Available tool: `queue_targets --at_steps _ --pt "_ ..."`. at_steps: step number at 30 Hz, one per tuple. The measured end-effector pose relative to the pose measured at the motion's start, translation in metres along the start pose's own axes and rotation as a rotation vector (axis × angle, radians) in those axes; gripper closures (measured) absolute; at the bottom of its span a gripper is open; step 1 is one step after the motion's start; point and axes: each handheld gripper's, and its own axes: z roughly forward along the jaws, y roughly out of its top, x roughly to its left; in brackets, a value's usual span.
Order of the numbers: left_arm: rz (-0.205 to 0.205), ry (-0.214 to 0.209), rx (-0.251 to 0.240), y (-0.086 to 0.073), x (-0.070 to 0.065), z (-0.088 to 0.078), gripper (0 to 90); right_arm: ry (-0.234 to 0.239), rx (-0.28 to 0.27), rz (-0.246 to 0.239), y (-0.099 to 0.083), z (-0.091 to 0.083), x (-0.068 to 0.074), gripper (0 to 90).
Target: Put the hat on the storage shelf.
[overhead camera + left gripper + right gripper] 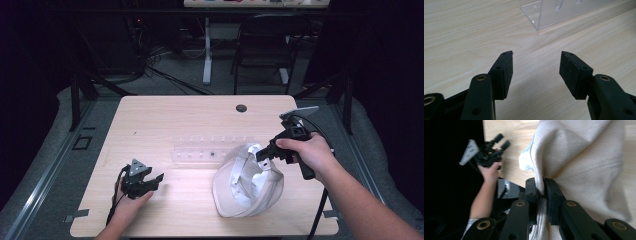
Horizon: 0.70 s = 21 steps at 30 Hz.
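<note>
White cotton cap (248, 182), lying upside down on the wooden table (165, 115), pinched at its upper edge by the right gripper (263, 153). Clenched jaws there, a fold of the cream fabric (574, 162) squeezed tight between both black pads in the right gripper view, cloth spreading up and to the side beyond the fingertips. Held from the right side by the person's right hand (312, 152), black cable trailing down past the forearm toward the table's near edge.

Directly below and slightly left of this gripper: the hollow inside of the cap, with the crown resting on the table surface. Just beyond the gripper's tips, toward the table's middle: a clear acrylic rack (212, 148), lying flat, close to the cap but apparently not touching it.

Well apart to the left, near the front edge: the left gripper (157, 178), held low over the table by the left hand (131, 202), grey three-cornered plate on top. Jaws released and standing wide, nothing between the two pads (574, 75), only bare wood grain beneath them in the left gripper view. Ahead of these open jaws, a little to the right: one corner of the same transparent rack (544, 15), standing on the table, apart from the tips. Pointing toward the cap, but far from it.

Behind the table, a dark chair (265, 45) on the floor.
</note>
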Motion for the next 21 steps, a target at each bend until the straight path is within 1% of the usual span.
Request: queue_targets --at_steps 1,2,3,4,6,12,13,15,20,21 --pt "0.001 -0.007 0.004 0.0 0.0 0.0 44.7 0.034 -0.004 0.001 -0.001 -0.001 -0.001 81.9" --pt "0.001 0.0 0.0 0.0 0.0 0.0 44.7 0.052 -0.003 -0.002 -0.001 -0.001 0.0 82.0" --pt "0.001 -0.006 0.003 0.0 0.0 0.0 44.7 0.069 0.005 -0.012 0.0 -0.003 0.0 81.9" --pt "0.001 -0.006 0.004 0.0 0.001 0.0 44.7 0.086 0.003 -0.021 0.0 -0.004 0.0 82.0" --pt "0.002 -0.007 0.006 0.0 0.001 0.0 44.6 0.106 -0.006 -0.02 0.0 -0.005 0.002 82.0" --pt "-0.002 -0.005 0.005 0.0 0.0 0.0 44.8 0.106 -0.024 -0.037 -0.002 -0.015 0.012 82.0" --pt "0.0 -0.008 0.005 0.0 0.0 0.0 44.8 0.107 -0.035 -0.036 -0.003 -0.017 0.015 82.0" --pt "0.002 -0.007 0.004 0.0 0.0 0.0 44.8 0.109 -0.043 -0.052 -0.003 -0.022 0.018 82.0" --pt "0.002 -0.008 0.004 0.0 0.0 0.0 44.8 0.107 -0.073 -0.056 -0.001 -0.031 0.024 82.0" --pt "0.002 -0.008 0.004 0.0 0.0 0.0 44.8 0.106 -0.085 -0.047 -0.001 -0.032 0.026 82.0"
